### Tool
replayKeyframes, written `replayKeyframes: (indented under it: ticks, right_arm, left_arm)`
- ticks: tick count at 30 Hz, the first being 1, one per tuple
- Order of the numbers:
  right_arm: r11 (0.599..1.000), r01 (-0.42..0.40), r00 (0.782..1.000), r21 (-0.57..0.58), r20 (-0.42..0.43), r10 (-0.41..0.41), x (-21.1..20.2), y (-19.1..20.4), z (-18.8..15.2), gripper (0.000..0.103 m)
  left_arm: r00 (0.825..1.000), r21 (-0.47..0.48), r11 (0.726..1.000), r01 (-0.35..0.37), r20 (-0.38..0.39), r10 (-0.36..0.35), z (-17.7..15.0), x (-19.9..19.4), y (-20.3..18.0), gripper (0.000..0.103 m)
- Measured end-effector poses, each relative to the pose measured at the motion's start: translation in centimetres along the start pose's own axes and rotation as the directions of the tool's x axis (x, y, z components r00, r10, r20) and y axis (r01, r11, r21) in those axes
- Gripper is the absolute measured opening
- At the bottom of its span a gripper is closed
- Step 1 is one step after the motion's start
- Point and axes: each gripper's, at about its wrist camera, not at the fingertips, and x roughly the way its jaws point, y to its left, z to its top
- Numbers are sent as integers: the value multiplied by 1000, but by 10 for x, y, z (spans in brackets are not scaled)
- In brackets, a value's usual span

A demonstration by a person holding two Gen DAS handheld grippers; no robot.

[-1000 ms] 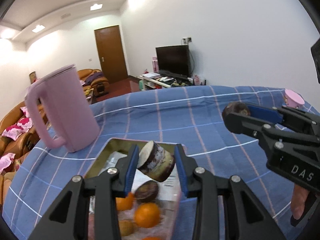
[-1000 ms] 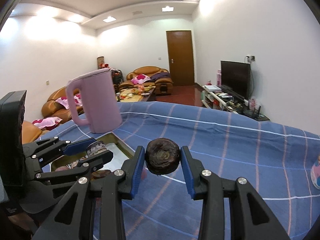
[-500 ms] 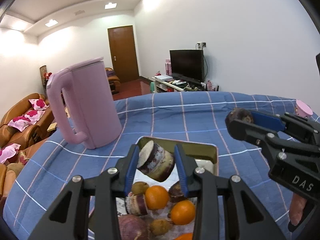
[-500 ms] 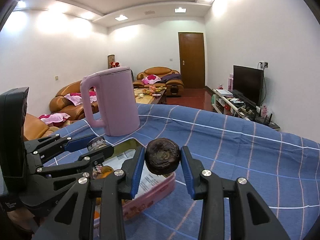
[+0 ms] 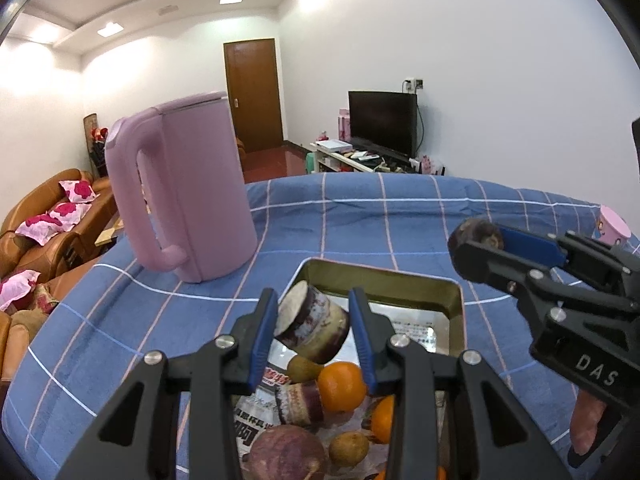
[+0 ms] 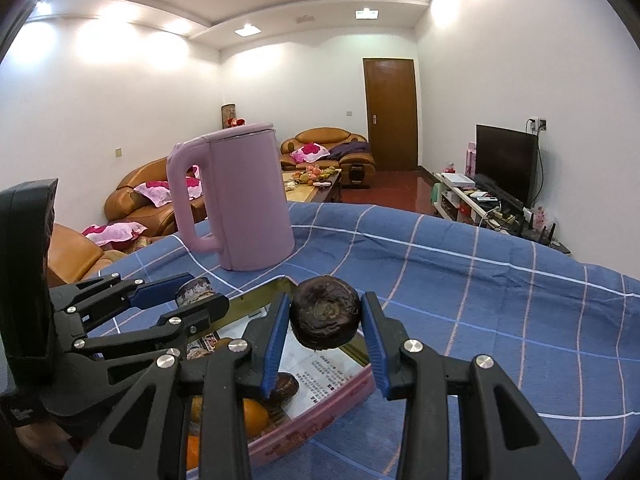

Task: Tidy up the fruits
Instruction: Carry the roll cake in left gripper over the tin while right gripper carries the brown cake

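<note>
My left gripper point(image 5: 313, 326) is shut on a cut purple sweet potato chunk point(image 5: 310, 327) and holds it above the pink tin tray point(image 5: 380, 282). The tray holds oranges point(image 5: 342, 386), another purple chunk point(image 5: 298, 400), a round purple root point(image 5: 286, 456) and small brown fruits on newspaper. My right gripper point(image 6: 325, 326) is shut on a dark round fruit point(image 6: 325, 323) above the tray's far right corner point(image 6: 320, 424). The right gripper also shows in the left wrist view point(image 5: 476, 236); the left gripper shows in the right wrist view point(image 6: 196, 296).
A tall pink kettle point(image 5: 184, 188) stands on the blue checked tablecloth point(image 5: 360, 224) just behind and left of the tray. A small pink cup point(image 5: 614, 226) sits at the far right. Sofas lie beyond the table's left edge.
Both grippers moved back over the tray with their fruits still held. More of the tray's fruit shows below, and the kettle appears closer and larger.
</note>
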Motion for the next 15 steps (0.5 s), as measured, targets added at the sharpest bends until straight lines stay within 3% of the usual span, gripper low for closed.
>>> replayKeyframes:
  ticks: [15]
  right_arm:
    - [999,-33,993,7,-114,34,29,12,-20,39]
  left_arm:
    - [993,-55,997,45,-105,-51,-8,21,18,38]
